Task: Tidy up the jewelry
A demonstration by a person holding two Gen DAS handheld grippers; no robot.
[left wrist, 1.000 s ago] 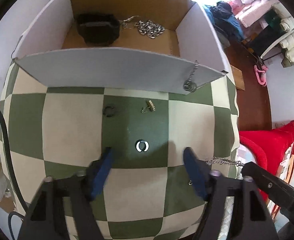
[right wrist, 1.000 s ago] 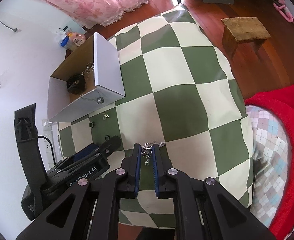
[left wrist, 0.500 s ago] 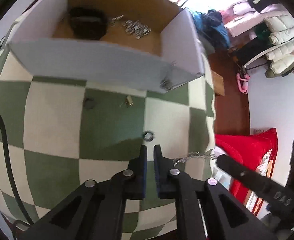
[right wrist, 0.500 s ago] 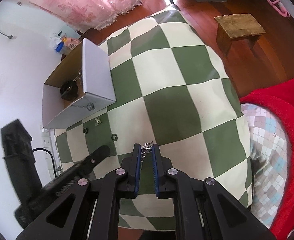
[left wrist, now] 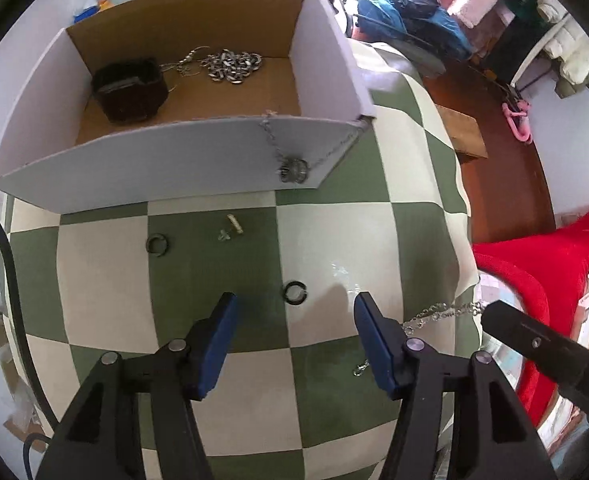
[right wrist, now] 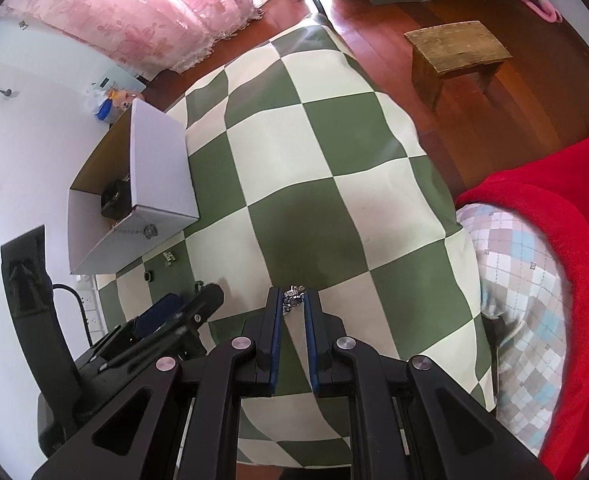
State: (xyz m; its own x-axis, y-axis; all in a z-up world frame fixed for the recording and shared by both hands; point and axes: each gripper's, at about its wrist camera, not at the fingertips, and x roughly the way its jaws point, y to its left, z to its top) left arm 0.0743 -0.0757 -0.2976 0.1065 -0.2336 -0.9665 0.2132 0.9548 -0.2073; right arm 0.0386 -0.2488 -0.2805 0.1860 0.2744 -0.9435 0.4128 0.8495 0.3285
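Green-and-cream checked cloth [left wrist: 106, 280] covers the table that fills both views, with a wooden floor, a small wooden stool [right wrist: 456, 54] and a red blanket [right wrist: 554, 232] beyond its edge. At the far side of the cloth stands an open cardboard box [left wrist: 142, 168] with white outer walls. Inside it lie a black case [left wrist: 128, 90] and a heap of silver chain [left wrist: 232, 65], and a thin necklace with a round pendant [left wrist: 293, 170] hangs over the near wall, outside the box.

On the cloth in front of the box lie the loose pieces: a dark ring [left wrist: 157, 245], a small pale earring [left wrist: 230, 229] beside it, and nearer still a second dark ring [left wrist: 295, 293].

The left gripper [left wrist: 294, 330] points steeply down with its jaws opening and nothing between them; the nearer ring lies just ahead of the blue pads [left wrist: 214, 344], roughly centred in the gap. The right gripper [right wrist: 293, 320] is nearly shut, pinching a bunched silver chain bracelet [right wrist: 293, 296] at its tips; in the left view that chain [left wrist: 438, 312] trails across the cloth toward its clasp.

The step in hand looks like collecting loose pieces for the box. Next, the left gripper probably needs to drop onto the nearer ring and close squarely on it, since so flat a ring could skid away, while the right carries its chain over the box wall.
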